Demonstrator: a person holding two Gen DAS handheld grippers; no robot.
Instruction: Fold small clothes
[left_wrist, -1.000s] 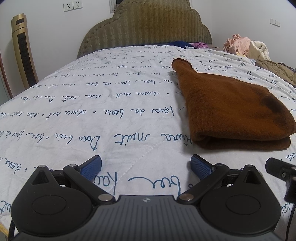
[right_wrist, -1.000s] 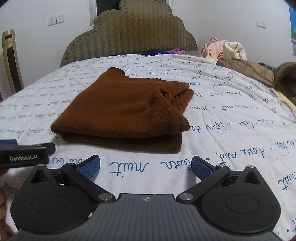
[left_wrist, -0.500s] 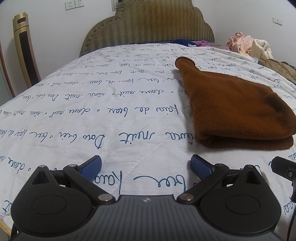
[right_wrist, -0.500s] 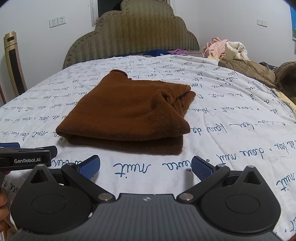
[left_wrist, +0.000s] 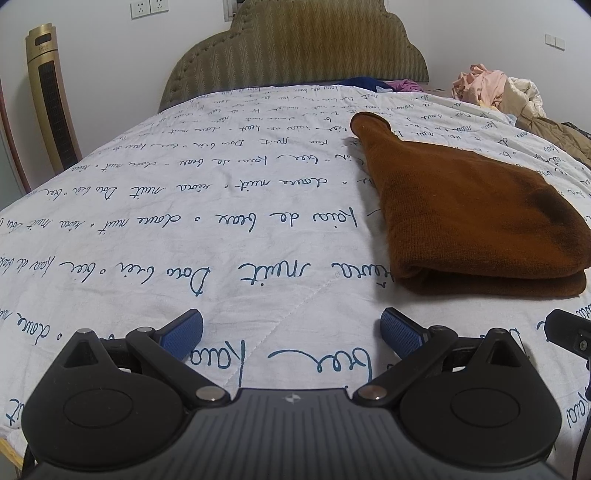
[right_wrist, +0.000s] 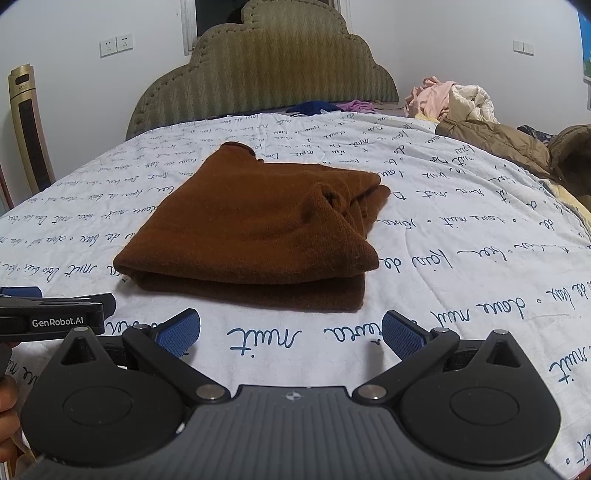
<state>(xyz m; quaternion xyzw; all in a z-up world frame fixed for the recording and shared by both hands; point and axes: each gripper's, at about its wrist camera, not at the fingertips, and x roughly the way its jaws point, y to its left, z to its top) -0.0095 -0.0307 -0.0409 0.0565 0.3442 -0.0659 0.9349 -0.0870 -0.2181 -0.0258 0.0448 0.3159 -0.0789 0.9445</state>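
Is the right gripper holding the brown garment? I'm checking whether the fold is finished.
No: the right gripper is open over bare quilt, with the folded brown garment lying ahead, untouched.

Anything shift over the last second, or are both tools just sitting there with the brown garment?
Both tools have pulled back slightly from the folded brown garment, which looks a little farther off in each wrist view. Nothing was grasped or let go. The left tool and right tool stay open and empty, and the garment lies folded in the same spot on the bedspread, its shape unchanged.
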